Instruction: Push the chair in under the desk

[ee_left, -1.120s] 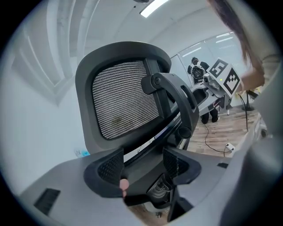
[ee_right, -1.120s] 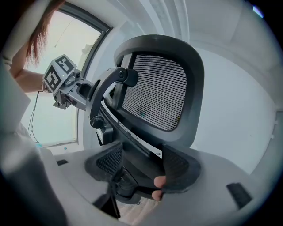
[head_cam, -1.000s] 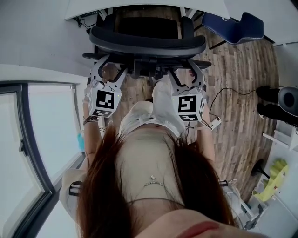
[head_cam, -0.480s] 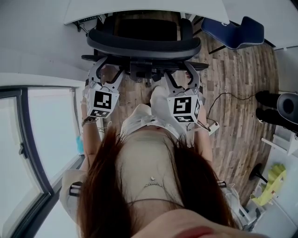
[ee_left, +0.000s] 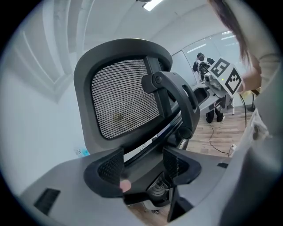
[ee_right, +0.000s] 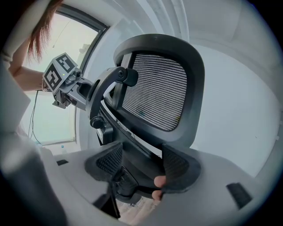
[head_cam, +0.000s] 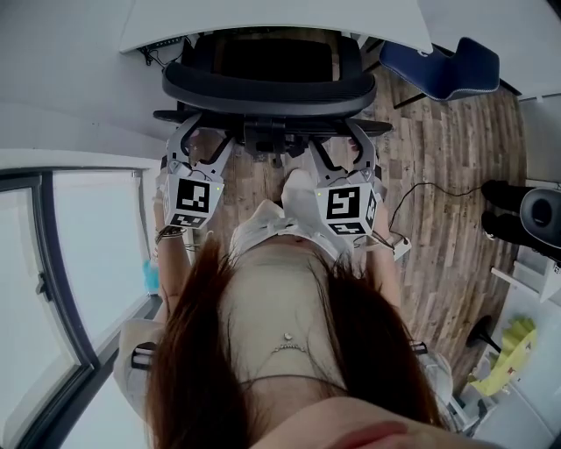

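A black office chair (head_cam: 267,86) with a mesh back (ee_left: 124,99) stands at the white desk (head_cam: 263,22), its seat partly beneath the desk edge. My left gripper (head_cam: 200,140) reaches the left side of the chair's back frame, and my right gripper (head_cam: 337,145) reaches the right side. In the left gripper view the left gripper (ee_left: 143,165) is open, with the dark lower bar of the backrest lying across the gap. The right gripper (ee_right: 141,165) is open too, with the same frame between its pads (ee_right: 177,165). The mesh back (ee_right: 157,90) rises just ahead.
A blue chair (head_cam: 438,61) stands at the back right. A black cable (head_cam: 421,197) and a power strip (head_cam: 399,250) lie on the wooden floor (head_cam: 456,140). Dark equipment (head_cam: 526,210) stands at the right, and a glass partition (head_cam: 88,263) runs along the left.
The chair and both grippers have moved forward together. The desk edge now covers more of the seat.
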`<state>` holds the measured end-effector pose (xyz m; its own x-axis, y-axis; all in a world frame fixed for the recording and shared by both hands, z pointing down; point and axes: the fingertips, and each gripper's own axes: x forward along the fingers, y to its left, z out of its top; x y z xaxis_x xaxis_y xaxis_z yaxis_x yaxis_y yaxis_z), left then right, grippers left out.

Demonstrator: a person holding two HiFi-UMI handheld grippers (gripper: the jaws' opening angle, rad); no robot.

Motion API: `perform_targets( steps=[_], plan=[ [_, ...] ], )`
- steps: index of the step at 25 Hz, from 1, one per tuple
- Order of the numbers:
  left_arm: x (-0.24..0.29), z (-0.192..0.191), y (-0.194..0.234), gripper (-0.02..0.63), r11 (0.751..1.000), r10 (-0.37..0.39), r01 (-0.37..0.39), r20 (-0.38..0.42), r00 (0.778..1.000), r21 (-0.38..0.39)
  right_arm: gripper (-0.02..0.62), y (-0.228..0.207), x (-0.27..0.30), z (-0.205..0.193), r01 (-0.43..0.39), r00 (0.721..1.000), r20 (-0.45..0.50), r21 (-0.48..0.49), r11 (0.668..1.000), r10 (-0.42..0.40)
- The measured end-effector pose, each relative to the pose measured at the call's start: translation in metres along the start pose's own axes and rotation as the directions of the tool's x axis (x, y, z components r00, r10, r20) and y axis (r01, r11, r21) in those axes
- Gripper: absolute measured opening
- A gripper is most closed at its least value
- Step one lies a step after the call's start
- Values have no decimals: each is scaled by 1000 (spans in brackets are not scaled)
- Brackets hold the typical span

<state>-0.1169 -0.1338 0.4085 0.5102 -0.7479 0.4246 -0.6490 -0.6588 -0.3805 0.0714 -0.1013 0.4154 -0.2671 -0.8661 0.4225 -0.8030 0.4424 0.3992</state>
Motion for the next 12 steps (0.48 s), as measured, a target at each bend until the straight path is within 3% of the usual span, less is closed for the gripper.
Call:
perform_targets(
  steps=[12],
  plan=[
    [19,8,10,272,1000,17,-17,4,1000,0,279,-18,18,3,-6,1000,9,-7,1000,6]
  ],
)
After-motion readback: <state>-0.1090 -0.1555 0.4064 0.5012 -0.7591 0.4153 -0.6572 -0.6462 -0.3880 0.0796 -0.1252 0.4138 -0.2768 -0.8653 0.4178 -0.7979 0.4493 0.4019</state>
